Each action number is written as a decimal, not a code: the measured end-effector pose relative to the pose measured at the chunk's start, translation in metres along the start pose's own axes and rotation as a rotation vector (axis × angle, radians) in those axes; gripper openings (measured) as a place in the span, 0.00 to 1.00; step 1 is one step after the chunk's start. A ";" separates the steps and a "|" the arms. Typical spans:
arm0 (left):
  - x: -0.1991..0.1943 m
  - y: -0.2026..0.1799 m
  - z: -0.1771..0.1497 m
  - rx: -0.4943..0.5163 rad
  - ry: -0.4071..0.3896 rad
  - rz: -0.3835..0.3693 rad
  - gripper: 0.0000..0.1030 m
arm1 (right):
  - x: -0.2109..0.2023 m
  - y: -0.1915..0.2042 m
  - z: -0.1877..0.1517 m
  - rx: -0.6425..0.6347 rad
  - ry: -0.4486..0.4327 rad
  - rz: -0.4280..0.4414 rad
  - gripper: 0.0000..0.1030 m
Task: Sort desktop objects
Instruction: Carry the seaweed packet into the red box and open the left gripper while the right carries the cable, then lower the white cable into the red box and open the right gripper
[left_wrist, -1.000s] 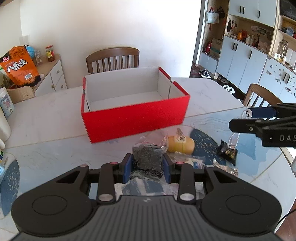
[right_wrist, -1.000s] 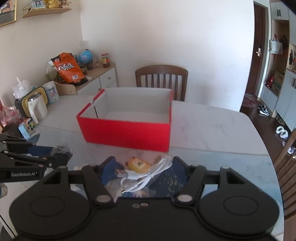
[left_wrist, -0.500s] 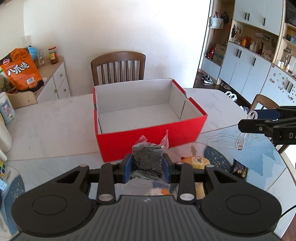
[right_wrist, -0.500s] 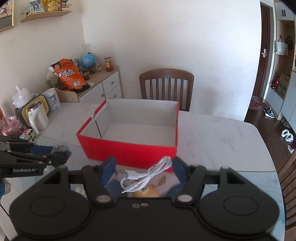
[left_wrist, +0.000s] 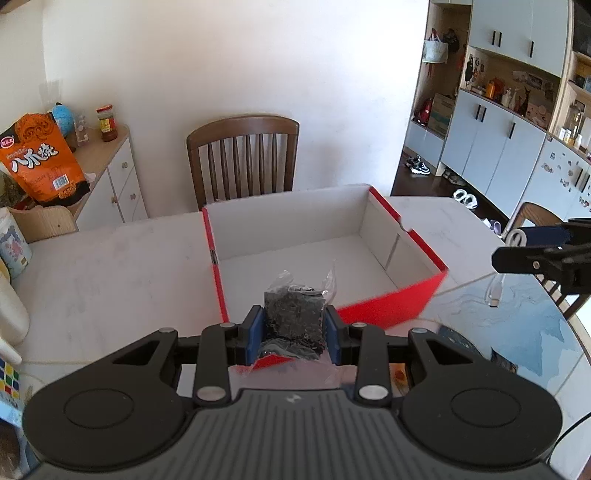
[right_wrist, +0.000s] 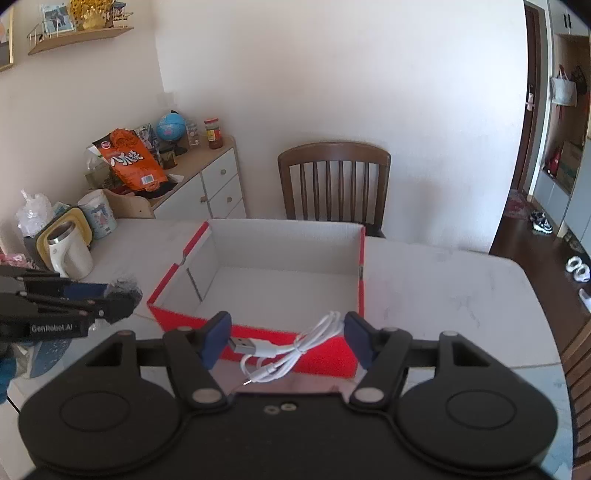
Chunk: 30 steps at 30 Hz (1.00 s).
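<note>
Here, one red box (left_wrist: 388, 310), left tool (left_wrist: 294, 328) clamping one tea packet (left_wrist: 294, 317), right tool (right_wrist: 286, 341) pinching one white cable (right_wrist: 284, 354).

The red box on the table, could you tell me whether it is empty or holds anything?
Empty: the red box shows only its bare white floor in both views.

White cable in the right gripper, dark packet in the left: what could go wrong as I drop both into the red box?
The white cable hangs in loose loops from the right gripper; its plug end could catch on the red box wall. The left gripper pinches the dark packet low, so it may tip out early, short of the box.
</note>
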<state>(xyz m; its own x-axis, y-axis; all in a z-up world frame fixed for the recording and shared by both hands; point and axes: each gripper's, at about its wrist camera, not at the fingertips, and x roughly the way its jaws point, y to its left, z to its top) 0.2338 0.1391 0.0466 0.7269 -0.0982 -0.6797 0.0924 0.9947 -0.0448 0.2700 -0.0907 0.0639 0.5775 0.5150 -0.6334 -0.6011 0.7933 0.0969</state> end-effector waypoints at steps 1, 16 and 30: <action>0.003 0.002 0.003 0.004 -0.003 0.008 0.32 | 0.003 0.000 0.002 -0.001 0.001 -0.002 0.65; 0.061 0.024 0.038 0.006 0.003 0.034 0.32 | 0.053 0.001 0.028 0.004 0.024 -0.008 0.65; 0.112 0.044 0.055 0.021 0.060 0.016 0.32 | 0.106 0.001 0.025 -0.031 0.103 -0.025 0.64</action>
<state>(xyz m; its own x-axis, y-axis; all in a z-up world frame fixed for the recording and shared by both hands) 0.3569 0.1699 0.0087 0.6862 -0.0799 -0.7231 0.0957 0.9952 -0.0191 0.3450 -0.0269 0.0161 0.5336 0.4583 -0.7108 -0.6054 0.7938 0.0573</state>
